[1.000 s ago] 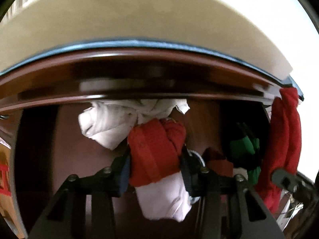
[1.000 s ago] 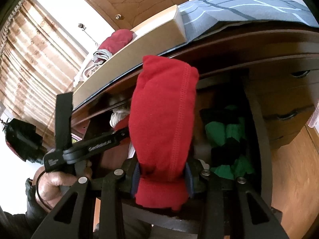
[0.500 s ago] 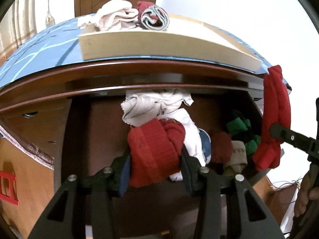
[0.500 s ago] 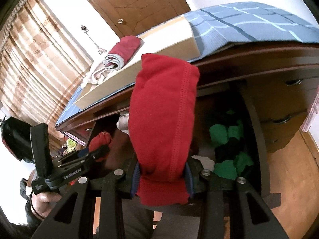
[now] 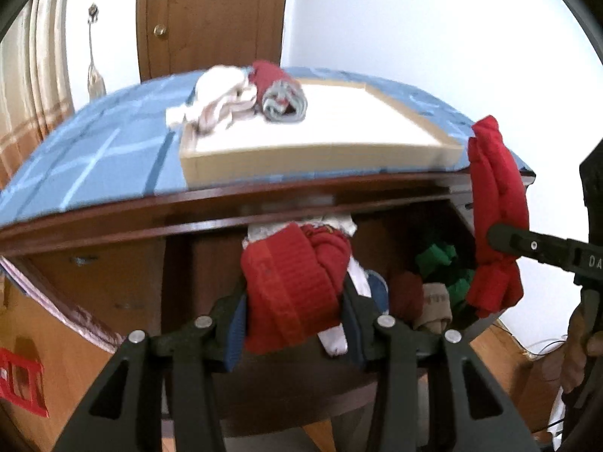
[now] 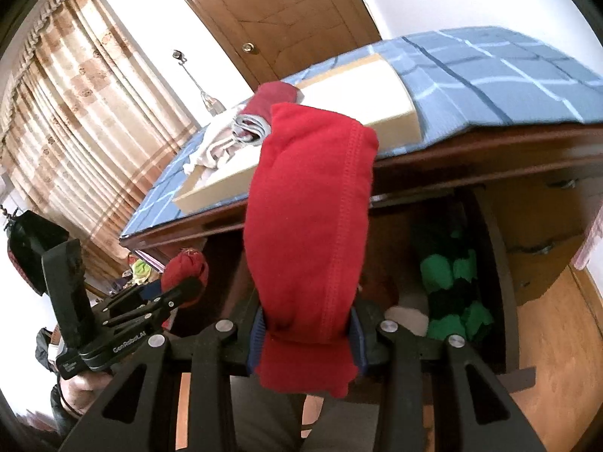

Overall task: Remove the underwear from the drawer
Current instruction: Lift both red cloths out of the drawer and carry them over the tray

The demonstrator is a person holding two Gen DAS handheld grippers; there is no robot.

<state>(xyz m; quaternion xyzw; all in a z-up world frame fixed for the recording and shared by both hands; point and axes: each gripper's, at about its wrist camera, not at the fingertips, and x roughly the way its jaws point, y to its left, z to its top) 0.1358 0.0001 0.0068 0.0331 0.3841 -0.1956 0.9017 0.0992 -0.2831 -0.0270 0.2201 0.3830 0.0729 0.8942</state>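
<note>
Both grippers have risen since the earlier frame: the shallow cardboard tray (image 5: 320,158) on top of the dresser, seen edge-on before, now shows its inside. The left gripper (image 5: 294,301) is clamped on a rolled red underwear bundle (image 5: 290,282), held above the open drawer (image 5: 377,241); a white piece (image 5: 333,339) hangs below the bundle, possibly part of it, the view being blurred. The right gripper (image 6: 305,324) is clamped on a folded red underwear piece (image 6: 309,226), which stands upright over the drawer's front. In the drawer lie green and black garments (image 6: 452,286) on the right side. The tray rests on a blue checked cloth (image 5: 94,158) and holds a white garment (image 5: 218,98) and a rolled red and grey piece (image 5: 282,98), touching.
</note>
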